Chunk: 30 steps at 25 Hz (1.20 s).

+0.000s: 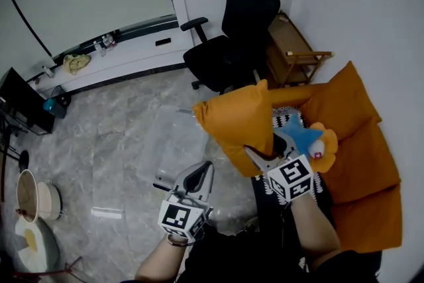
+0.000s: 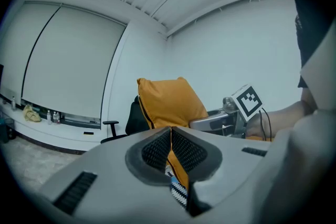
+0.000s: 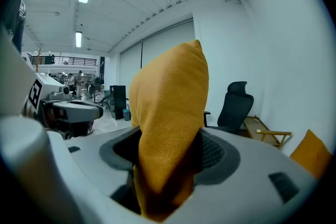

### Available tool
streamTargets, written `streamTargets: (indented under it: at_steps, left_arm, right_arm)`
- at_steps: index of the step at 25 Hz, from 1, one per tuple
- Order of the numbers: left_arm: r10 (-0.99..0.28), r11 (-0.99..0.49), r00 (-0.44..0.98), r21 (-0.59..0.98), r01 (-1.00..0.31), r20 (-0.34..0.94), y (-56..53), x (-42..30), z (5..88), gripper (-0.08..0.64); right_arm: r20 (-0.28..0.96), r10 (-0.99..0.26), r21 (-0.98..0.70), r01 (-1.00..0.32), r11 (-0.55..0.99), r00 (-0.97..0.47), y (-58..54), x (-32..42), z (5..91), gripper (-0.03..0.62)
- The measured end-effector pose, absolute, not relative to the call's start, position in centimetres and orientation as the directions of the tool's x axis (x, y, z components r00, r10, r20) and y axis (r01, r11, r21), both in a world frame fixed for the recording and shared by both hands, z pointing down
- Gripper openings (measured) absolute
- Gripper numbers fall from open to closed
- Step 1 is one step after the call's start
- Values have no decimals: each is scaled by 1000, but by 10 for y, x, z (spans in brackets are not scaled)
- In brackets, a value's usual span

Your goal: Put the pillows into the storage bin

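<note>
Pillow [image 1: 242, 126] blocks pt of clear bin [image 1: 173, 142].

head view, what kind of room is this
Probably an office or lab lounge corner: a black swivel office chair, an orange sofa against the wall, and a long window ledge above a marble-look floor.

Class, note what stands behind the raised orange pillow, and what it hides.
A black office chair stands behind the orange pillow, its lower part partly covered. A clear storage bin sits on the floor there, its right edge hidden.
</note>
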<state>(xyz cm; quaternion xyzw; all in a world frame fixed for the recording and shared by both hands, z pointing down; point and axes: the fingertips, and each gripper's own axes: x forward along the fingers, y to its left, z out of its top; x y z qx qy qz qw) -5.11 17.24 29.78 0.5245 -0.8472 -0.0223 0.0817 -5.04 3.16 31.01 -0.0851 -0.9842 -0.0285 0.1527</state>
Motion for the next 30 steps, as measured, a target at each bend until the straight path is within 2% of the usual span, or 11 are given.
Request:
streamTargets:
  at_steps: [4,15,17,30]
  left_arm:
    - [-854,513,-488,130,-849,184,232,-81,302,6]
    - [-769,639,-625,151,-754,132,378,-173,315,6]
    - [-754,656,-637,136,-742,160,398,-186,316,6]
    - [-681,732,-710,160,-662,180,449,-243,347,6]
  right_arm:
    - [326,211,19,230,973,-922,85,-86,319,301]
    - [366,354,21,388,921,-860,234,-198,332,302]
    - [368,381,24,418,908,-848,256,-217,334,302]
    - [435,494,-41,531,846,-753,324,-297,389,302]
